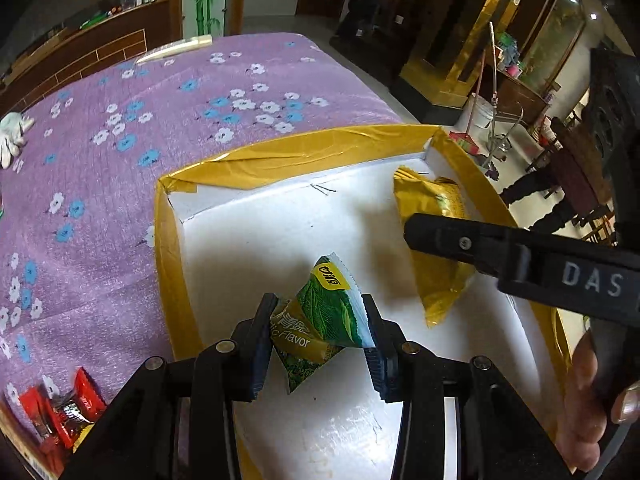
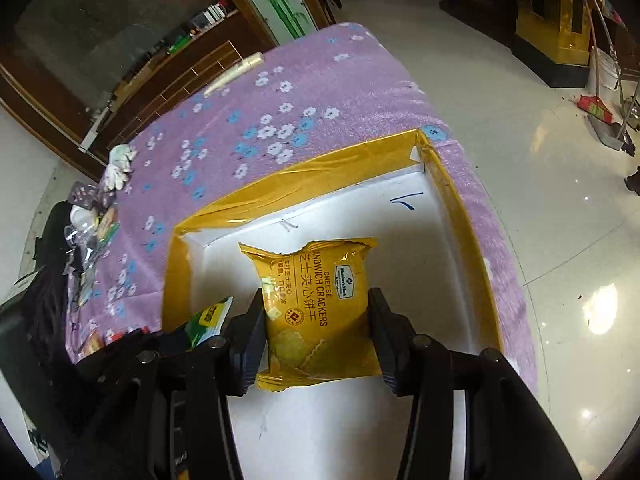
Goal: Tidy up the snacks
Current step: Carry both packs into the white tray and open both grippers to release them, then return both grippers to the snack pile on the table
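Both snacks hang over the white box (image 2: 452, 240), the left gripper (image 1: 318, 344) clamped on the green packet (image 1: 324, 316), the right gripper (image 2: 316, 332) on the cheese crackers (image 2: 316, 304); next, probably lowering and releasing.

Green-and-yellow packet (image 1: 324, 316), golden cracker packet (image 2: 320, 308), white tray (image 2: 432, 216) taped yellow, purple cloth (image 1: 120, 128) with blue-white flowers.

The left gripper (image 1: 318, 344) pinches a green snack packet (image 1: 320, 320) over the white box (image 1: 248, 240) — the right gripper (image 1: 424, 236) holds a yellow packet (image 1: 432, 288) beside it.
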### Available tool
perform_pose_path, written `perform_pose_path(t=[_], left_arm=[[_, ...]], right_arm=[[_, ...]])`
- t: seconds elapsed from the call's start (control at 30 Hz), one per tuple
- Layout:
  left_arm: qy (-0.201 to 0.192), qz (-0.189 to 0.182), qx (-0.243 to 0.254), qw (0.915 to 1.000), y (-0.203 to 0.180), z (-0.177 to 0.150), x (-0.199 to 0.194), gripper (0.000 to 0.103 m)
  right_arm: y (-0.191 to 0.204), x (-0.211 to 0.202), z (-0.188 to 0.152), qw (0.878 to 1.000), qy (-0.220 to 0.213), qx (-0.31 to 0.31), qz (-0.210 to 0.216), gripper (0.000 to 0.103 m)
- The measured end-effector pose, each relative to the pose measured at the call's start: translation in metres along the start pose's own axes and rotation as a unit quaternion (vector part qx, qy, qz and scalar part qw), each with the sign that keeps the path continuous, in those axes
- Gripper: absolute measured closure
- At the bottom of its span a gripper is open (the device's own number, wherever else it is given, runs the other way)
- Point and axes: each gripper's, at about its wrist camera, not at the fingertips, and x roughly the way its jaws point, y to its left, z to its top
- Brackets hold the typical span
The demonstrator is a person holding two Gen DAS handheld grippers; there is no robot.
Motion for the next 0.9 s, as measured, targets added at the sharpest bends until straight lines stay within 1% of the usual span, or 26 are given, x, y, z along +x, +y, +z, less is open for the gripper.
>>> perform_pose_path(t=[0.23, 0.3, 0.37, 0.4, 0.43, 0.47, 0.5, 0.67, 0.8, 0.9], left_arm=[[-0.004, 0.004, 0.002, 1.0000, 0.001, -0.001, 0.003, 0.059], [-0.005, 0.001, 0.005, 1.0000, 0.001, 0.000, 0.003, 0.054], [-0.008, 0.001, 0.005, 1.0000, 0.001, 0.001, 0.003, 0.045], [-0.011, 0.000, 0.006, 0.9999, 0.001, 0.001, 0.002, 0.043], [-0.014, -0.001, 0.008, 0.9999, 0.000, 0.001, 0.000, 0.038], [-0.016, -0.001, 0.009, 0.9998, -0.001, 0.000, -0.002, 0.035], [-0.019, -0.003, 0.010, 0.9998, -0.001, -0.001, -0.004, 0.033], [-0.020, -0.008, 0.020, 0.9996, -0.004, -0.009, -0.015, 0.033], [-0.026, -0.016, 0.022, 0.9993, -0.007, -0.019, -0.029, 0.033], [-0.030, -0.019, 0.033, 0.9988, -0.012, -0.027, -0.039, 0.032]], right_arm=[[0.002, 0.015, 0.001, 1.000, 0.011, -0.001, -0.005, 0.056], [0.003, 0.015, 0.000, 1.000, 0.009, -0.003, -0.009, 0.056], [0.005, 0.013, 0.000, 1.000, 0.009, -0.001, -0.005, 0.054], [0.005, 0.010, -0.001, 1.000, 0.007, 0.002, -0.002, 0.052], [0.005, 0.008, -0.001, 1.000, 0.006, 0.005, 0.000, 0.049], [0.005, 0.005, -0.003, 1.000, 0.003, 0.007, 0.001, 0.048], [0.005, 0.001, -0.004, 1.000, 0.000, 0.009, 0.003, 0.048], [0.002, -0.020, -0.016, 1.000, -0.011, 0.023, 0.015, 0.046], [0.003, -0.039, -0.033, 0.999, -0.024, 0.033, 0.022, 0.045], [0.002, -0.052, -0.048, 0.998, -0.032, 0.048, 0.029, 0.045]])
